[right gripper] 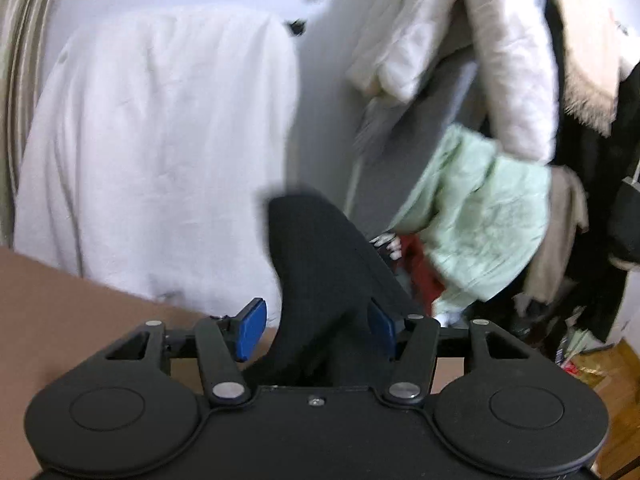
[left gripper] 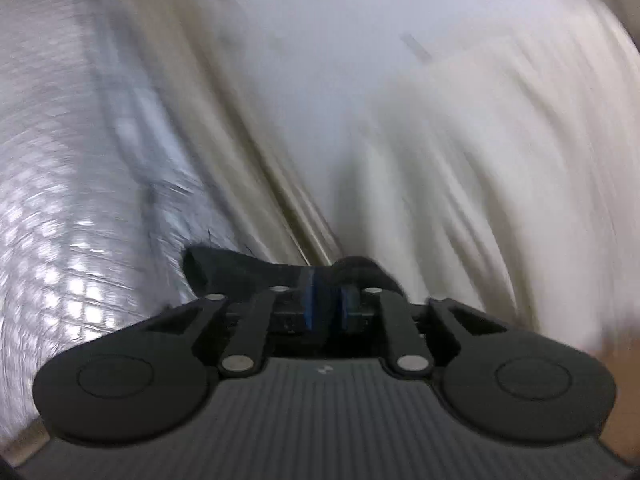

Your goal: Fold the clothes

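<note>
We judge this the lifting or spreading step: a black garment (right gripper: 320,280) hangs between our two grippers, off the brown counter (right gripper: 72,300). The left gripper (left gripper: 326,300) has its blue fingers (left gripper: 309,300) clenched on an edge of the cloth, which fans out just ahead of them. The right gripper (right gripper: 316,332) stands with fingers (right gripper: 252,328) spread apart; the cloth runs up through the gap and touches the right-hand pad, so whether it is gripped we cannot tell. Both point forward and roughly level, the left view blurred. Next, we would close the right fingers, then pull the edge taut before laying it down.
</note>
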Motion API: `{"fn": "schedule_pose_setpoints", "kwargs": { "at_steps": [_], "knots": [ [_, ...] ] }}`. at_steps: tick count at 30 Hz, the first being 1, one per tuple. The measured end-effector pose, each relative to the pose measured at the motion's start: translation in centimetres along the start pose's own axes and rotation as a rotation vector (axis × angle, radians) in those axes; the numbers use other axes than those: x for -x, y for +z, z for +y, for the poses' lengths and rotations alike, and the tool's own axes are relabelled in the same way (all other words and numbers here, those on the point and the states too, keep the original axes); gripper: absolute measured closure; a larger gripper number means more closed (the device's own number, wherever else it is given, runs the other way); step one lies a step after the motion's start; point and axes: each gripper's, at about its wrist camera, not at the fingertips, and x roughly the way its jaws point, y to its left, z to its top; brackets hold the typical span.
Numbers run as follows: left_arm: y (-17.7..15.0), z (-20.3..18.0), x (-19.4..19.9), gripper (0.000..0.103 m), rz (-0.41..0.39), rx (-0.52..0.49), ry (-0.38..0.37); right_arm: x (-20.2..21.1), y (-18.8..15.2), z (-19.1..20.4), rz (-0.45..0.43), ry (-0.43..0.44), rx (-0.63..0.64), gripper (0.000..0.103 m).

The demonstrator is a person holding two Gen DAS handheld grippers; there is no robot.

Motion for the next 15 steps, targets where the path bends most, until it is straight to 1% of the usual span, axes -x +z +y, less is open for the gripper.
{"fn": "schedule_pose_setpoints", "kwargs": {
  "at_steps": [1,2,3,4,5,6,7,9,10,11,13,15],
  "knots": [
    [-2.3,-1.9,-0.3,0.051,0.021,-0.02,-0.054,-0.3,-1.0,0.8,0.009,0.035,-0.004,0.041],
    [-4.7,-3.8,-0.7,0.05,0.043,-0.041,-0.107,-0.4,-2.3,1.6,0.012,0.062,0.007,0.041],
    [-7.3,-5.5,-0.7,0.05,0.059,-0.063,-0.179,-0.3,-3.8,2.4,0.01,0.083,0.03,0.041],
    [-10.2,-7.0,-0.3,0.05,0.067,-0.09,-0.252,0.0,-5.3,2.9,0.016,0.1,0.046,0.04],
    [-13.2,-8.2,0.4,0.05,0.075,-0.12,-0.308,0.5,-6.9,3.3,0.03,0.115,0.056,0.04],
    [-16.1,-9.2,1.4,0.05,0.062,-0.156,-0.356,1.1,-8.6,3.4,0.048,0.143,0.042,0.04],
    [-18.9,-10.1,2.6,0.05,0.029,-0.196,-0.397,1.8,-10.4,3.2,0.068,0.184,0.007,0.04],
    [-23.5,-11.6,5.3,0.05,-0.015,-0.259,-0.498,2.8,-13.5,2.5,0.139,0.284,-0.068,0.04],
    [-25.2,-12.4,6.8,0.05,-0.027,-0.282,-0.556,3.2,-14.9,2.1,0.178,0.32,-0.101,0.04],
    [-26.2,-13.3,8.2,0.05,-0.034,-0.298,-0.636,3.3,-15.9,1.5,0.217,0.329,-0.13,0.04],
    [-27.6,-14.4,10.7,0.05,-0.051,-0.321,-0.832,3.1,-17.6,0.0,0.294,0.326,-0.193,0.04],
    [-28.2,-15.6,12.5,0.05,-0.075,-0.362,-1.007,2.5,-18.9,-1.7,0.38,0.376,-0.267,0.04]
  ]
}}
